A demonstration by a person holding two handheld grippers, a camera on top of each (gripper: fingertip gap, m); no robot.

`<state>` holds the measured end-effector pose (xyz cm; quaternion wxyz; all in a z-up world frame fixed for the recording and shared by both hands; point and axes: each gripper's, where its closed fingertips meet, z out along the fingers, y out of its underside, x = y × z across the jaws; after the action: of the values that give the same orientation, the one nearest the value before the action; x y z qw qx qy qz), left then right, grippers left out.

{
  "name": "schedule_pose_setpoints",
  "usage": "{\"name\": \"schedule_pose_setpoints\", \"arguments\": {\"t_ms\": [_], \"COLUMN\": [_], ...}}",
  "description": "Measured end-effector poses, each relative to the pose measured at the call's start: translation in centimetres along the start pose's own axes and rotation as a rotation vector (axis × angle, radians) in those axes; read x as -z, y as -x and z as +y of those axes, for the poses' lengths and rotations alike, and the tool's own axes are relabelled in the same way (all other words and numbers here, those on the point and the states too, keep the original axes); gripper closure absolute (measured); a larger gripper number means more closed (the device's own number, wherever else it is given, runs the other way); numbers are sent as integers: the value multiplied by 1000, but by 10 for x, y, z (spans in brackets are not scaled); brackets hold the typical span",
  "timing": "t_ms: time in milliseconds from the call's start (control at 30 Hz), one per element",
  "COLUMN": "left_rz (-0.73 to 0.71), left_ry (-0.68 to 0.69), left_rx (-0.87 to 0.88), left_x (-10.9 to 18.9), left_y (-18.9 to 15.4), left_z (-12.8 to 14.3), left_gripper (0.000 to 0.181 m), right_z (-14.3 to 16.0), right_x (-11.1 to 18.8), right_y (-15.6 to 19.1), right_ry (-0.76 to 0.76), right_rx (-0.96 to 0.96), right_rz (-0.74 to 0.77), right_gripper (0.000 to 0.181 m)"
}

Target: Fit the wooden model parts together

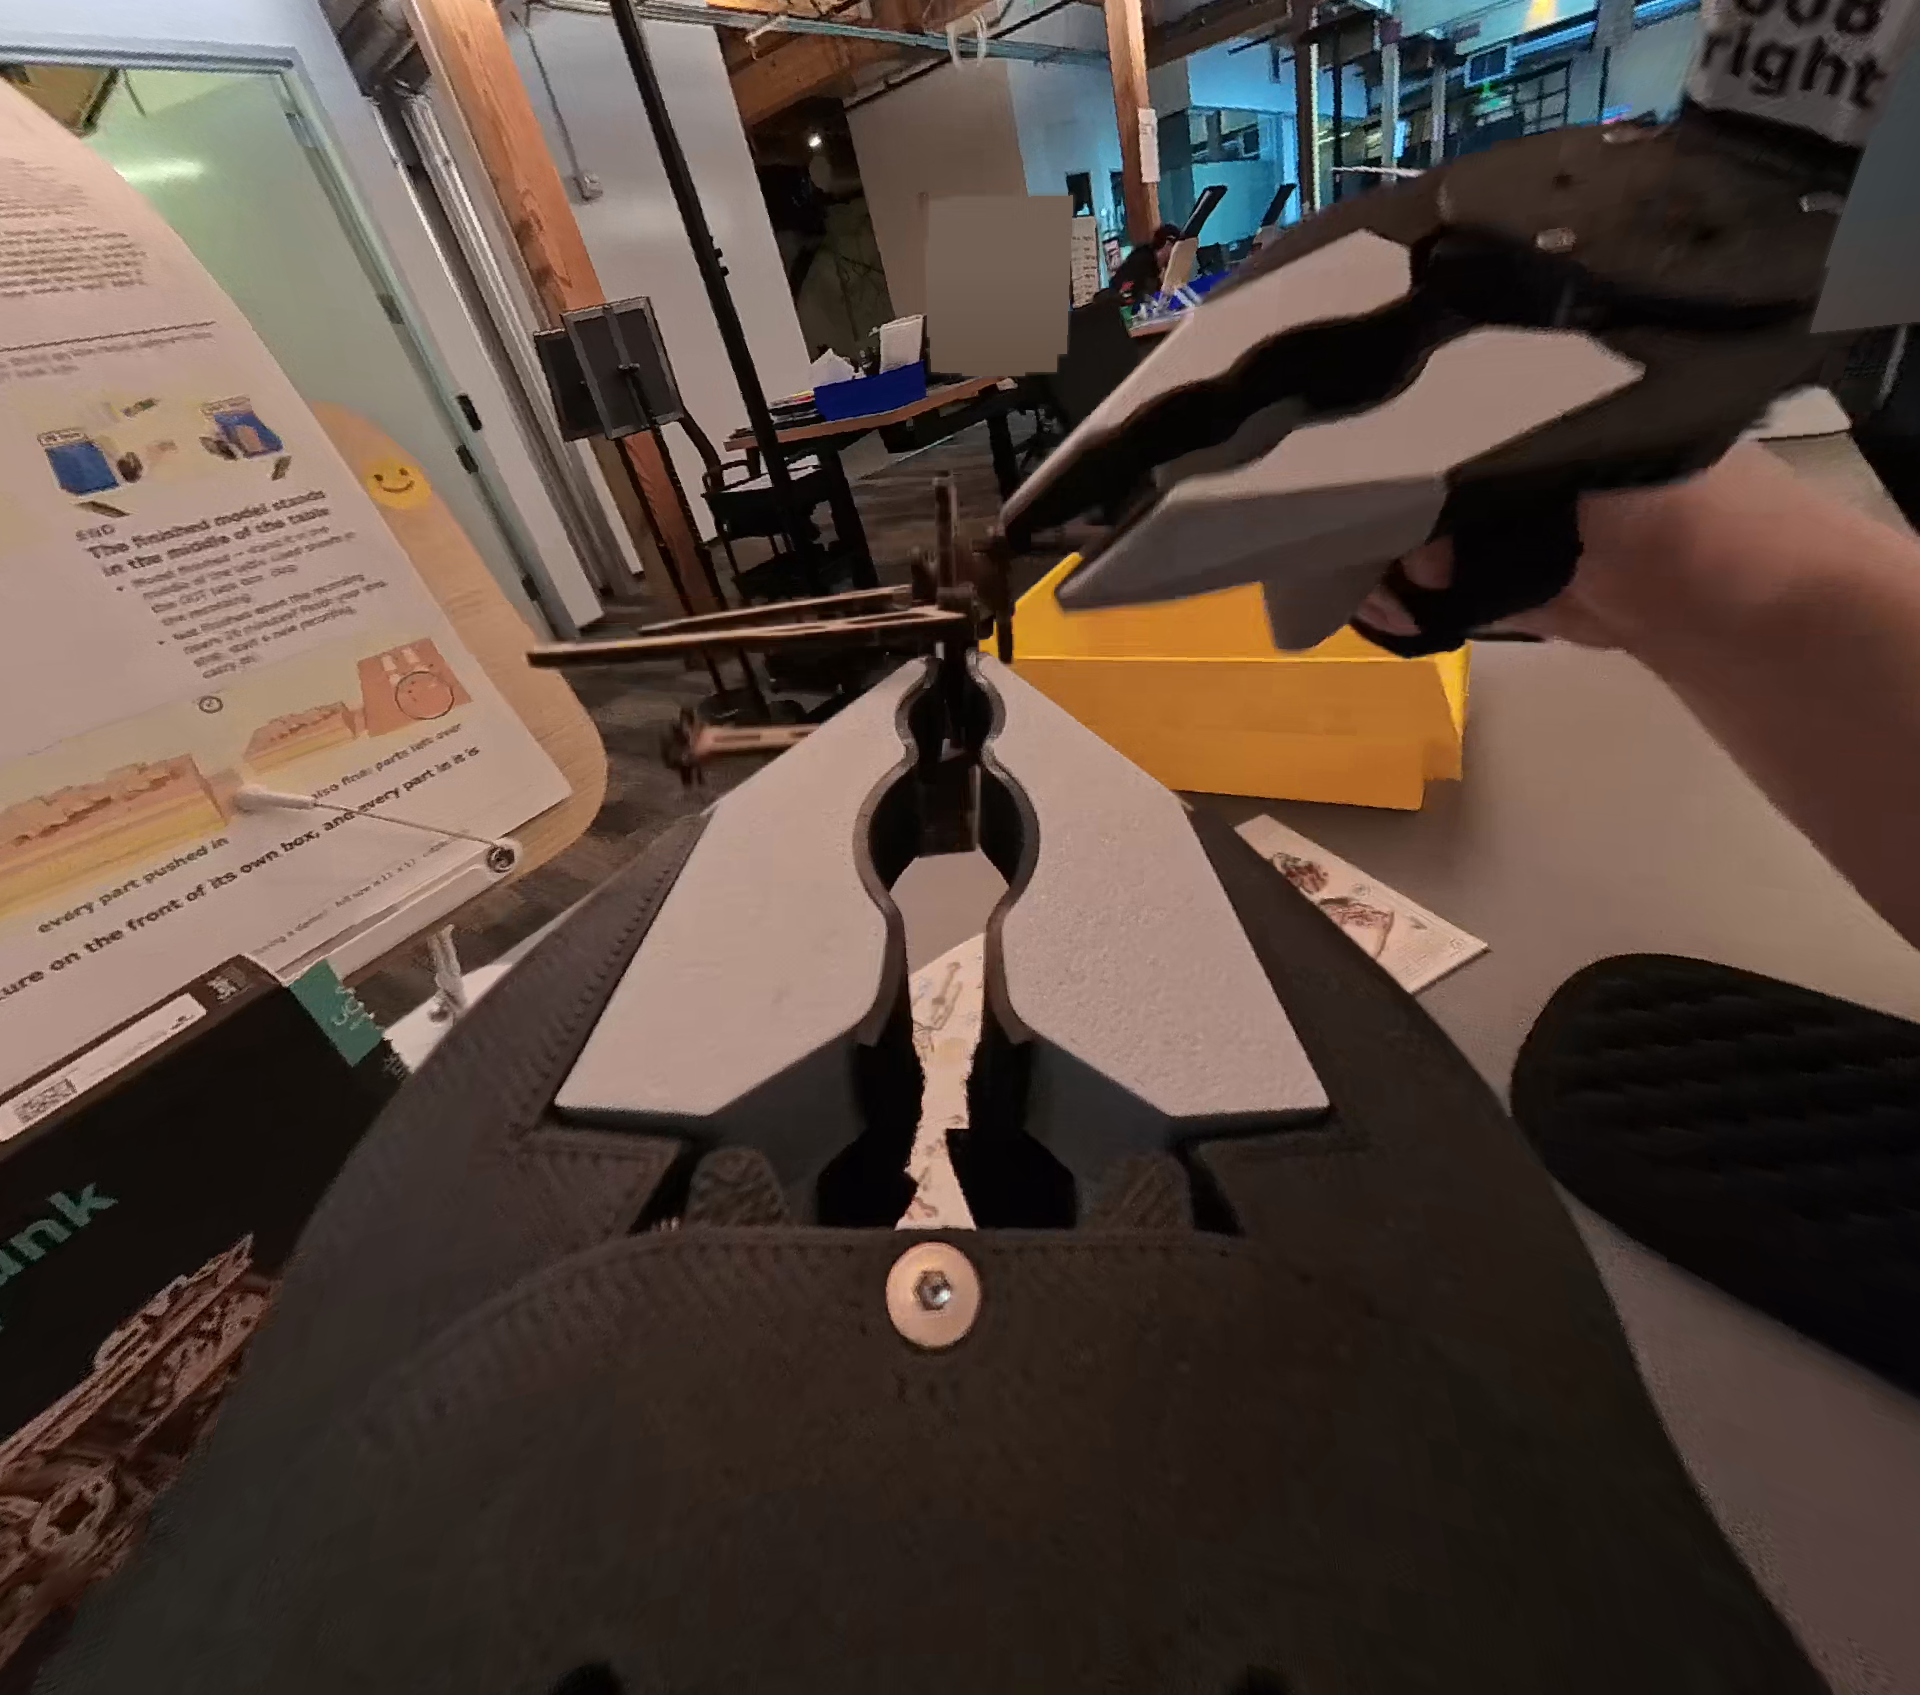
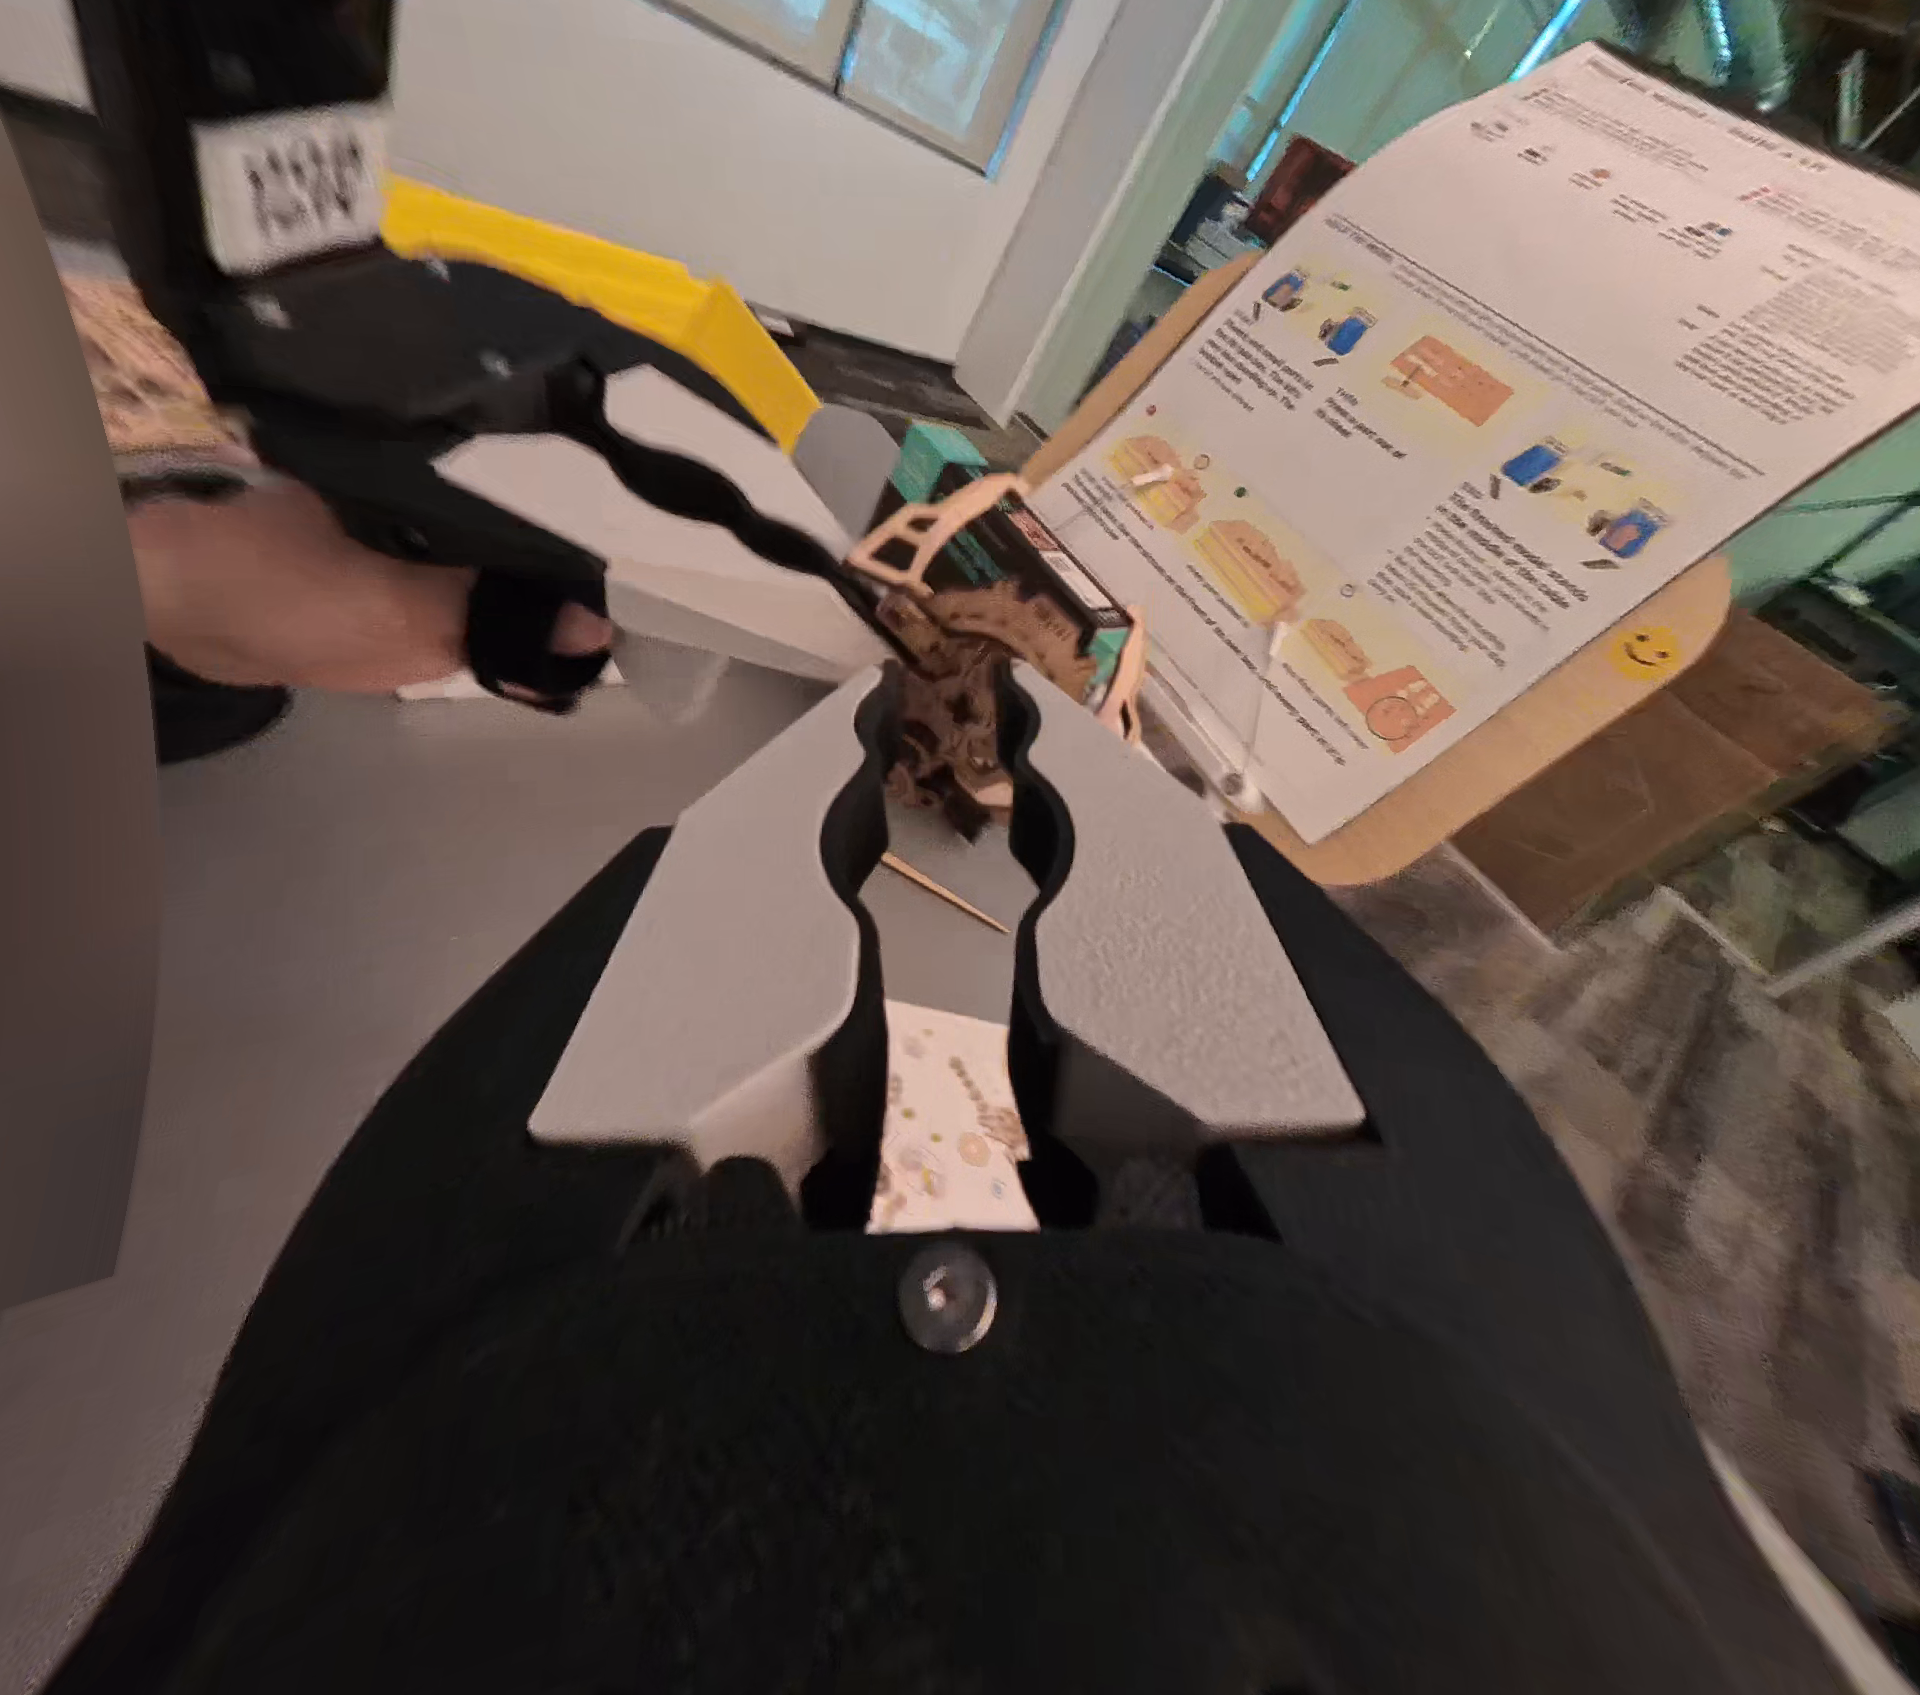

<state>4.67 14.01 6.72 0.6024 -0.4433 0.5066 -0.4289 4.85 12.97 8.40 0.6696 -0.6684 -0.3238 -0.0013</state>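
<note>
The wooden model (image 1: pixel 790 622) is a small assembly held in the air above the grey table (image 1: pixel 1662 814). Thin arms stick out to its left. My left gripper (image 1: pixel 953 674) is shut on its lower stem. My right gripper (image 1: pixel 1003 549) comes in from the upper right, its tips closed on the model's top. In the right wrist view, my right gripper (image 2: pixel 943 684) holds the geared core of the model (image 2: pixel 951 731). The left gripper (image 2: pixel 868 591) comes in from the left and pinches it beside a pale wooden frame piece (image 2: pixel 930 539).
A yellow bin (image 1: pixel 1247 710) stands behind the grippers. An instruction board (image 1: pixel 208 606) leans at the left, with the dark model box (image 1: pixel 156 1230) below it. A leaflet (image 1: pixel 1361 907), a toothpick (image 2: pixel 945 892) and a black pad (image 1: pixel 1714 1126) lie on the table. Less than 4 cm separates the two grippers' tips.
</note>
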Motion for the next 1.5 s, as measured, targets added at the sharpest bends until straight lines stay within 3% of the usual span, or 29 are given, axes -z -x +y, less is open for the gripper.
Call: {"name": "schedule_pose_setpoints", "arguments": {"t_ms": [200, 333, 500, 633, 733, 833, 1133, 1500], "left_rz": [53, 132, 184, 175, 193, 188, 223, 283], "left_ry": [-57, -77, -108, -163, -215, -214, -224, -232], "left_rx": [42, 165, 358, 520, 619, 609, 453, 599], "left_x": [0, 0, 4, 11, 16, 17, 15, 11], "left_y": [-3, -9, 2, 23, 33, 35, 12, 9], "left_z": [0, -3, -8, -14, -20, -20, -30, -24], "left_gripper": [181, 181, 181, 181, 181, 181, 181, 181], "right_z": [-16, -12, -16, -1, 14, 21, 4, 5], "right_x": [18, 10, 14, 3, -13, -10, 31, 27], "right_y": [-34, -24, -23, -23, -9, -10, -35, -27], "right_ry": [-156, -141, -143, -76, 24, 89, 6, -8], "right_rx": [-442, -532, -406, -256, -152, -118, -151, -82], "right_rz": [39, -39, -21, 77, 59, 52, 76, 36], "right_gripper": [163, 159, 157, 155, 152, 153, 153, 149]}}
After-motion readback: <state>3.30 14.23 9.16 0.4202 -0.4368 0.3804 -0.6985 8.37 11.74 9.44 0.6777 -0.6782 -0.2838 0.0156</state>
